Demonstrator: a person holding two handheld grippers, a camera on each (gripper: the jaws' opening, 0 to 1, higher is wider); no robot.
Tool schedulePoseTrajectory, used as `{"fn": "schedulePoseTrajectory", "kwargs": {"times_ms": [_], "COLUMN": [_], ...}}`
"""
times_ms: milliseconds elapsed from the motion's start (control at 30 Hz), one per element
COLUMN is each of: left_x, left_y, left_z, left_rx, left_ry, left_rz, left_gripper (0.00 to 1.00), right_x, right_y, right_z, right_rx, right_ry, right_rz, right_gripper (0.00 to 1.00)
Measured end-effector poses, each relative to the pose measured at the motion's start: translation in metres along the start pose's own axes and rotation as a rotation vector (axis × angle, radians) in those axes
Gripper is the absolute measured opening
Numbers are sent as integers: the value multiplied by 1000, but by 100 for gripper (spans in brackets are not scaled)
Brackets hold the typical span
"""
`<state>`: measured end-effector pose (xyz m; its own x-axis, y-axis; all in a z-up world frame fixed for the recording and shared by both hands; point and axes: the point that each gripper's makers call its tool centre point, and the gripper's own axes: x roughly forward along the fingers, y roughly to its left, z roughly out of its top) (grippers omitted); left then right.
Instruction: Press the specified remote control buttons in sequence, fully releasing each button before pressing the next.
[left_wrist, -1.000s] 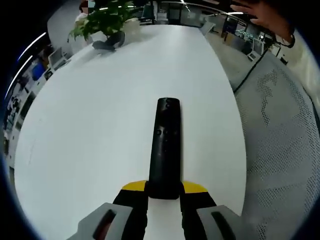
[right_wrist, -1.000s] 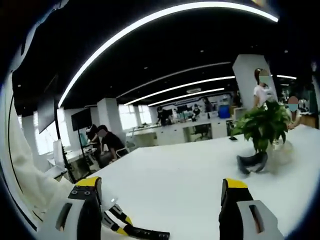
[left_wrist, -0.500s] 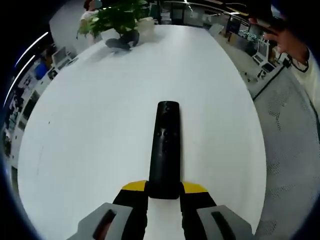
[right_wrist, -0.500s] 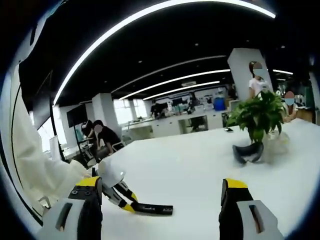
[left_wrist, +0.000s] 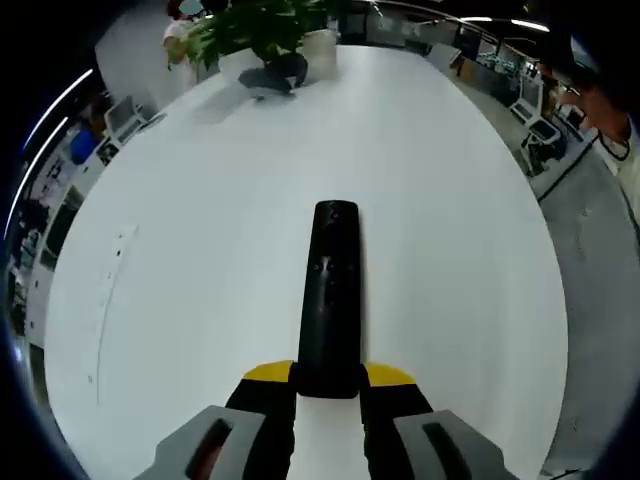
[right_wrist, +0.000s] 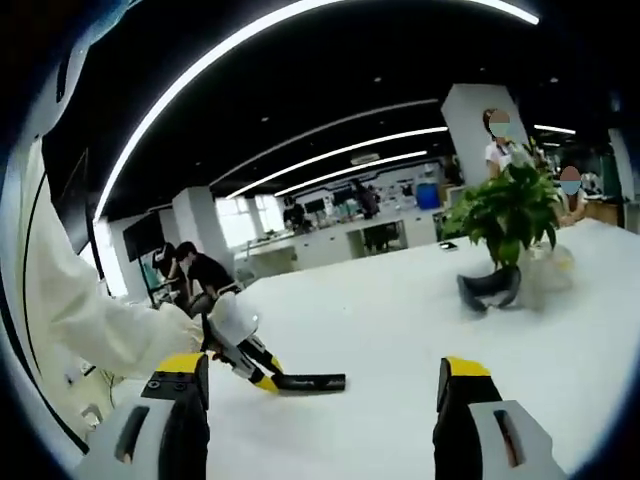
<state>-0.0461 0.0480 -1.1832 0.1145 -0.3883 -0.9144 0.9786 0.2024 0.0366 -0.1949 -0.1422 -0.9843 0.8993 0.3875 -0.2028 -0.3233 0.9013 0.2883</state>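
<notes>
Left claw (left_wrist: 328, 392) clenched on near end of black remote control (left_wrist: 328, 300), centre of left gripper view, remote reaching out over white worktop (left_wrist: 180, 260). Potted plant (left_wrist: 265, 30) at frame top. Right gripper view: right claw (right_wrist: 318, 385) released, jaws wide apart at bottom; left claw and remote at lower left; plant at right.

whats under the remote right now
The white table lies below the black remote. The left tool grips its near end, so whether it touches the table can't be told. Its underside is hidden.
</notes>
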Motion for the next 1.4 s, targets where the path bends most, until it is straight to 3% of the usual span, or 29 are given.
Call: {"fn": "schedulePoseTrajectory", "kwargs": {"times_ms": [200, 433, 733, 800, 900, 1000, 1100, 1200, 1267, 1400], "left_x": [7, 16, 16, 16, 13, 10, 5, -3, -12, -36], "left_y": [24, 26, 25, 24, 31, 41, 39, 39, 37, 27], "left_z": [3, 0, 1, 0, -2, -4, -13, -13, -16, -14], "left_rx": [-1, 21, 23, 20, -60, -79, -156, -160, -193, -268], "left_ry": [18, 67, 74, 84, 95, 77, 99, 46, 28, -74], "left_rz": [-8, -44, -53, -32, 41, 129, 144, 187, 213, 280], "left_gripper": [24, 24, 24, 24, 28, 39, 46, 57, 64, 76], "right_x": [3, 2, 1, 1, 1, -1, -4, -7, -8, -7], "right_y": [-2, -3, -1, 2, 6, 9, 13, 13, 13, 14], "right_z": [-2, -8, -4, -2, -2, -5, -4, -2, -4, -15], "right_rx": [-9, -26, -8, -11, -34, -39, -15, -24, -48, -94], "right_ry": [8, 26, 11, 1, 4, 14, 13, 7, 19, 59], "right_rz": [-14, -14, -3, 3, 8, 22, 41, 42, 37, 51], "right_gripper": [95, 95, 94, 94, 95, 95, 95, 95, 95, 96]}}
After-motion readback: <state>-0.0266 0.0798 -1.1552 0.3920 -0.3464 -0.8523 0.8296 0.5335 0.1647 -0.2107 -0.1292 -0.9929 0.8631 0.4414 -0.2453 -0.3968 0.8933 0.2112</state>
